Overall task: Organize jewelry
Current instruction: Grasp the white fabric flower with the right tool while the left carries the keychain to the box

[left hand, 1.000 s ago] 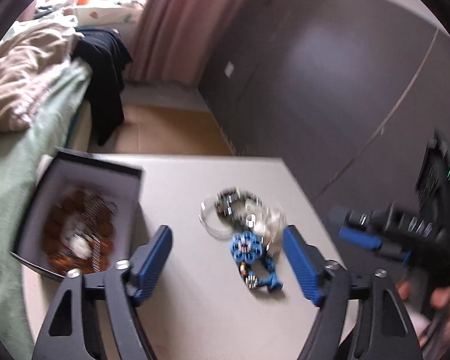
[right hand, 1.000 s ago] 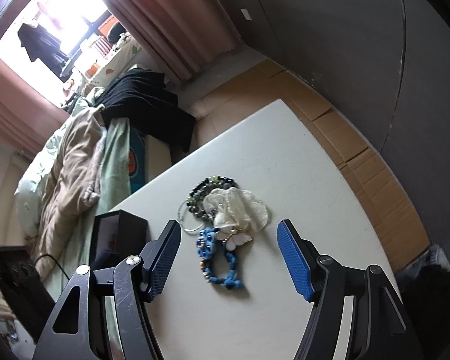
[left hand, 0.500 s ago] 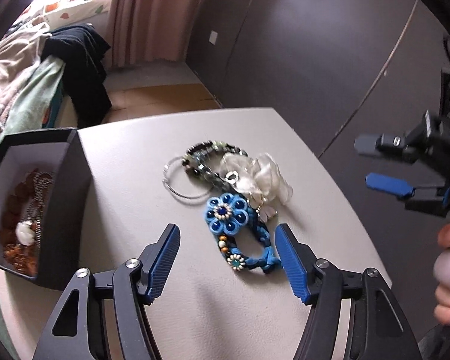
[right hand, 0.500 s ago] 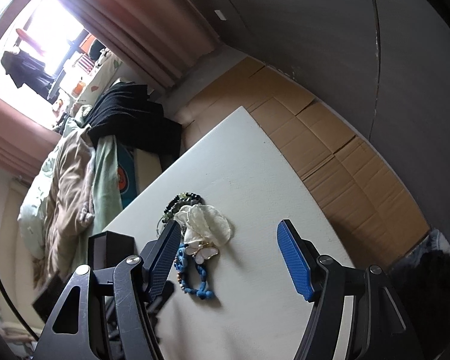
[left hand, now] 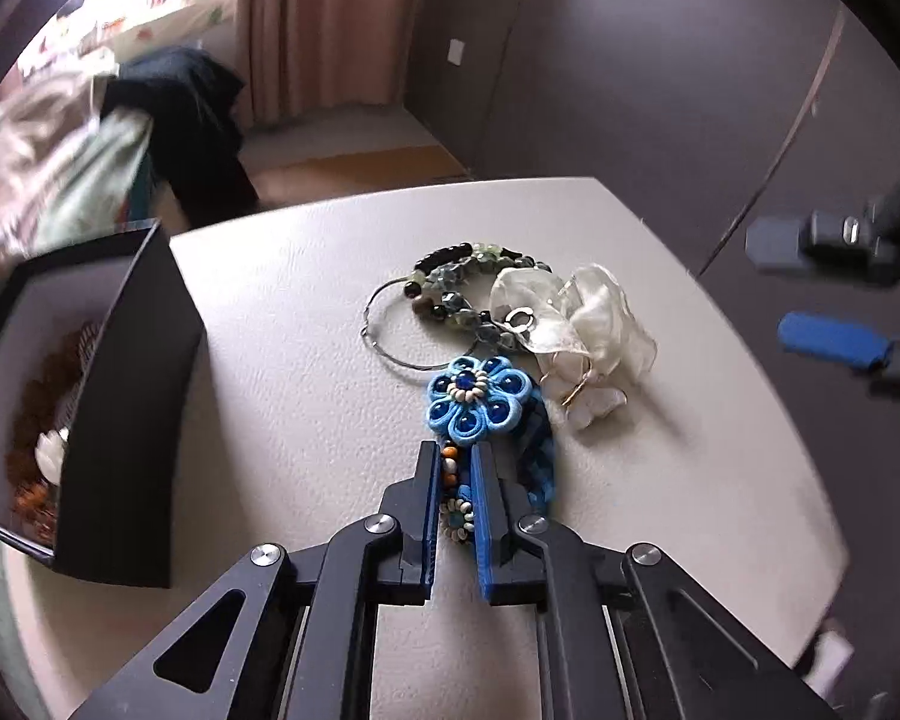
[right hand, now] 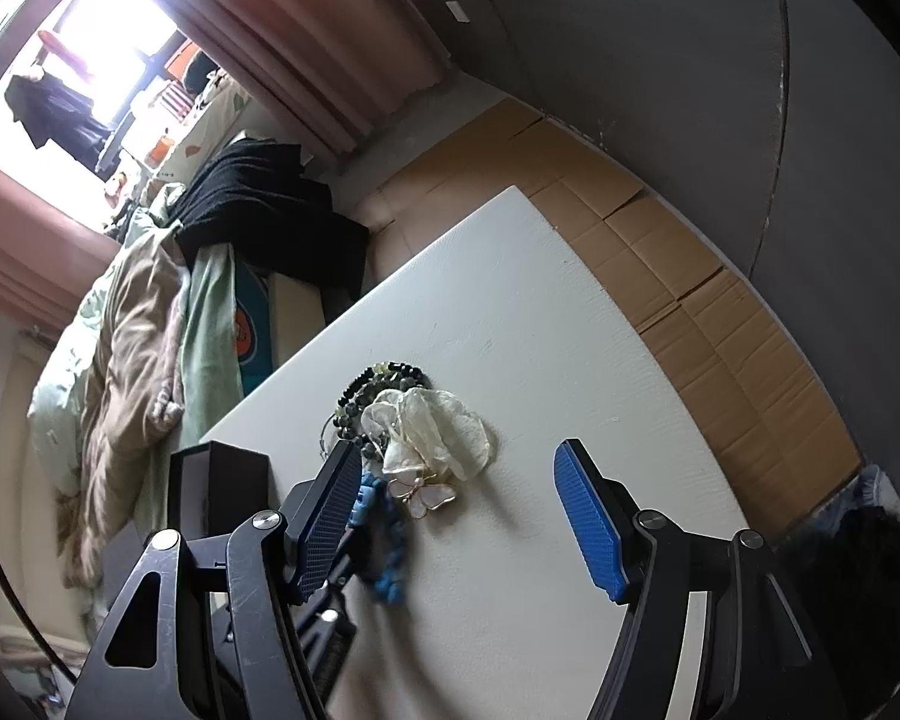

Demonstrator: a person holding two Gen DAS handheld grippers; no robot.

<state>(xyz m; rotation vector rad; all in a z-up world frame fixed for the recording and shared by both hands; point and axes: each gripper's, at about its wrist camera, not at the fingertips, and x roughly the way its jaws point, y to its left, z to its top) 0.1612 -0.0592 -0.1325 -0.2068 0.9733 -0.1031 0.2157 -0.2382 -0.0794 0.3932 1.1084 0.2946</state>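
Note:
A pile of jewelry lies on the white table point(left hand: 306, 324): a blue flower bracelet point(left hand: 479, 401), a dark beaded bracelet point(left hand: 450, 291), a thin wire hoop point(left hand: 390, 330) and a sheer cream fabric flower with a butterfly pendant point(left hand: 576, 324). My left gripper point(left hand: 455, 462) is shut on the blue bracelet's beaded strand, just below the flower. A black open box point(left hand: 120, 396) at left holds brown beads. My right gripper point(right hand: 456, 510) is open and empty, above the table beside the pile point(right hand: 426, 432); the blue bracelet point(right hand: 384, 540) shows by its left finger.
A bed with green and beige bedding and a black garment point(right hand: 270, 222) lies past the table's far-left edge. Cardboard sheets point(right hand: 690, 276) cover the floor beside a dark wall. The right gripper shows at the right edge of the left wrist view point(left hand: 834, 342).
My left gripper has moved forward and closed from wide open onto the blue bracelet's strand. My right gripper has shifted a little and stayed open.

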